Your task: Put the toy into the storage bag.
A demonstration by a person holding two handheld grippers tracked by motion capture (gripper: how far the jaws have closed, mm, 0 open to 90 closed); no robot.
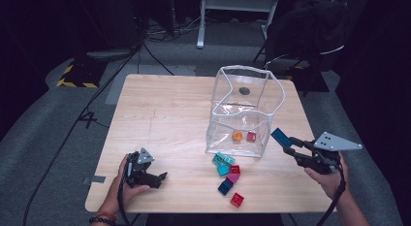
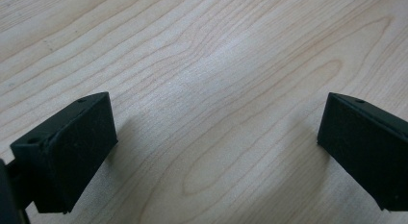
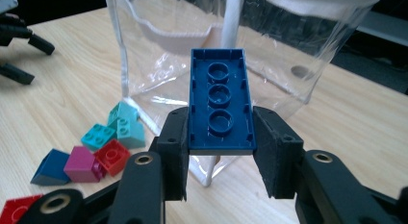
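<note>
My right gripper (image 1: 289,144) is shut on a long dark blue brick (image 3: 220,101) and holds it in the air just right of the clear plastic bag (image 1: 245,109); the same blue brick (image 1: 280,137) tilts up toward the bag's wall. The brick's hollow underside faces the right gripper view, both pads (image 3: 175,147) pressing its long sides. An orange brick (image 1: 237,136) and a red brick (image 1: 251,136) lie inside the bag. My left gripper (image 1: 162,177) rests at the front left of the table (image 1: 160,114), open, with bare wood (image 2: 216,113) between its pads (image 2: 72,147).
Loose bricks lie in front of the bag: teal ones (image 1: 223,162), a magenta one (image 1: 233,177), a dark blue one (image 1: 225,187) and a red one (image 1: 236,200). A dark chair (image 1: 305,32) stands behind the table's far right corner. Cables run over the floor at left.
</note>
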